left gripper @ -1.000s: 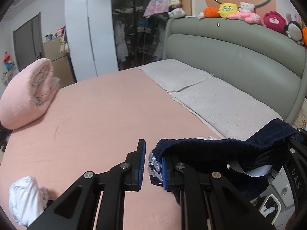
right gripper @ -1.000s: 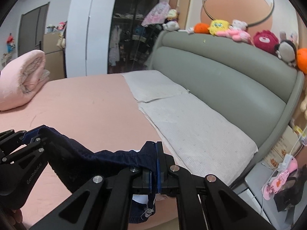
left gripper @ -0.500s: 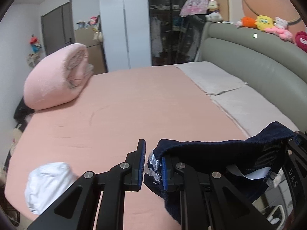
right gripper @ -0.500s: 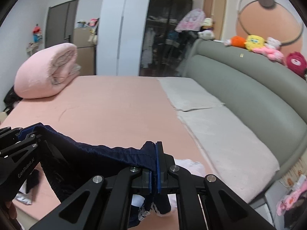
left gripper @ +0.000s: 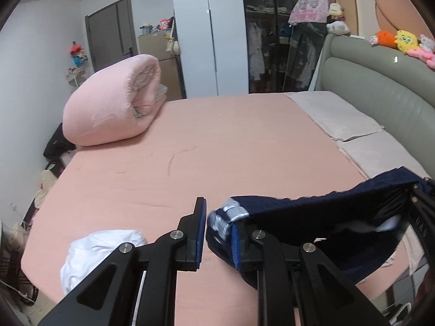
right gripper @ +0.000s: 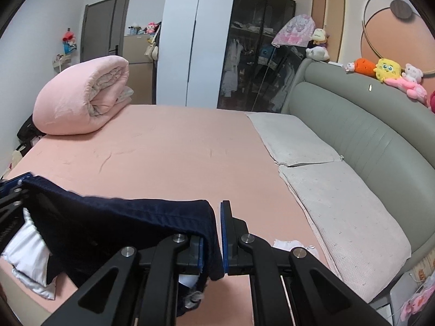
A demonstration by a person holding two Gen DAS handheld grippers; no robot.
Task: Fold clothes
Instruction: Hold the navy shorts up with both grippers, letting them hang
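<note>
**Garment held up, folding not yet begun**

Jaws on both grippers stand parted. On the left gripper (left gripper: 217, 233) the cloth drapes over the right finger, with a grey-white bunch sitting in the gap. On the right gripper (right gripper: 218, 237) the cloth hangs over the left finger and down into the gap; whether either pair truly pinches it, I cannot tell.

Across the whole scene spreads the pink bed (left gripper: 217, 146), flat and smooth, with a rolled pink quilt (left gripper: 114, 103) at its far left and two grey pillows (right gripper: 296, 141) along the right by the headboard. The dark blue garment (right gripper: 122, 222) hangs stretched between the two grippers above the near edge of the bed. A crumpled white garment (left gripper: 95, 255) lies at the near left.

Judging by this, nothing is folded yet: the blue piece needs laying flat first, and the white one waits.
</note>
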